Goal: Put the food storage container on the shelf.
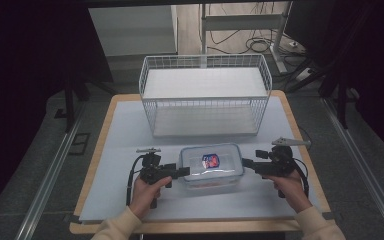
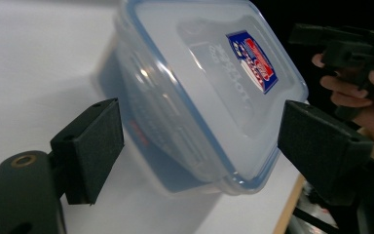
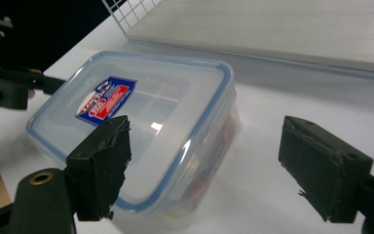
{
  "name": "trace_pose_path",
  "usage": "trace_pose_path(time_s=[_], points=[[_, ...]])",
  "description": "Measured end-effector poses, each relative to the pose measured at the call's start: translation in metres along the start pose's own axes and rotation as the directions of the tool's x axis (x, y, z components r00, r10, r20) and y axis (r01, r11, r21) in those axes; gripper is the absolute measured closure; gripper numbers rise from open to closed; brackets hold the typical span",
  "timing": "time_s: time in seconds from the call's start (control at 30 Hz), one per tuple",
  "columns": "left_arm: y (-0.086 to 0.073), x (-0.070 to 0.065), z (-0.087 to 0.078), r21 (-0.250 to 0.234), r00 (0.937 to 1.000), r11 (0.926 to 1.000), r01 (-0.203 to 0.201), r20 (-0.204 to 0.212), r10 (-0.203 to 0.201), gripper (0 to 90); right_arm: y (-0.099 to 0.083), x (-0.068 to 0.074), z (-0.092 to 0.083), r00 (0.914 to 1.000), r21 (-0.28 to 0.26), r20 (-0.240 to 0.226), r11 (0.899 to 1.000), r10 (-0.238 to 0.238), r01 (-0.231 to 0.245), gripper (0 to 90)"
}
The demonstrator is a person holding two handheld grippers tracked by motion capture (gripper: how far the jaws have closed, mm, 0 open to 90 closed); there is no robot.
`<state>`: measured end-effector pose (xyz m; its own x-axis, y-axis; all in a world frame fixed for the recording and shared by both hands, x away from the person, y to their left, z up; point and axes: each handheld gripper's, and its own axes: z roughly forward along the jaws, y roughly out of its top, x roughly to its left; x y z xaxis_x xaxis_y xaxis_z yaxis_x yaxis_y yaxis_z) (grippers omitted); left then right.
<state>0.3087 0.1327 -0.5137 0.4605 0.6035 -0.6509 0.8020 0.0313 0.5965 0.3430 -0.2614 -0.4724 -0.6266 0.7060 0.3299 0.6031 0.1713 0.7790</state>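
A clear plastic container (image 1: 211, 167) with a blue-rimmed lid and a red and blue sticker lies on the white mat, lid shut. My left gripper (image 1: 184, 171) is at its left end. In the left gripper view the left gripper (image 2: 199, 146) is open, and the container (image 2: 199, 92) has its near end between the two pads without touching them. My right gripper (image 1: 244, 163) is at the container's right end. In the right gripper view the right gripper (image 3: 209, 163) is open too, with the container (image 3: 146, 122) lying towards its left pad.
A white wire basket (image 1: 205, 95) holding a white board stands behind the container at the table's far side. The white mat (image 1: 125, 145) covers a wooden tabletop. Cables and a desk frame lie on the floor beyond.
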Motion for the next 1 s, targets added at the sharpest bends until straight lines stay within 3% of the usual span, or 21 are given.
trace_pose_path(time_s=[0.07, 0.27, 0.4, 0.6, 0.7, 0.8, 1.0], points=[[0.0, 0.001, 0.005, 0.017, 0.9997, 0.9998, 0.013, 0.022, -0.014, 17.8, 0.002, 0.002, 0.003, 1.0, 0.0, -0.001, 1.0, -0.003, 0.003, 19.8], [0.0, 0.005, 0.007, 0.017, 0.9985, 0.9991, 0.038, 0.039, -0.038, 20.0, 0.002, 0.005, 0.008, 0.9995, 0.022, 0.003, 0.999, -0.031, 0.031, 19.7], [-0.002, 0.009, 0.009, 0.041, 0.9968, 0.9972, 0.063, 0.048, -0.064, 21.5, 0.002, 0.004, 0.01, 0.9998, 0.048, -0.006, 0.999, -0.018, 0.018, 19.7], [-0.003, 0.011, 0.013, 0.059, 0.9958, 0.9956, 0.073, 0.051, -0.076, 20.9, 0.001, 0.001, 0.009, 1.0, 0.049, -0.008, 0.999, -0.004, 0.004, 19.7], [-0.003, 0.01, 0.013, 0.058, 0.9963, 0.9959, 0.068, 0.049, -0.071, 27.6, 0.002, 0.0, 0.01, 1.0, 0.048, -0.009, 0.999, -0.003, 0.003, 20.4], [-0.003, 0.009, 0.013, 0.059, 0.997, 0.9964, 0.06, 0.045, -0.063, 27.5, 0.002, -0.001, 0.011, 0.9999, 0.054, -0.012, 0.999, 0.004, -0.003, 22.7], [-0.003, 0.01, 0.012, 0.057, 0.9964, 0.9963, 0.065, 0.05, -0.068, 28.6, 0.003, -0.009, 0.018, 0.9949, 0.101, -0.086, 0.994, 0.051, -0.042, 25.3]])
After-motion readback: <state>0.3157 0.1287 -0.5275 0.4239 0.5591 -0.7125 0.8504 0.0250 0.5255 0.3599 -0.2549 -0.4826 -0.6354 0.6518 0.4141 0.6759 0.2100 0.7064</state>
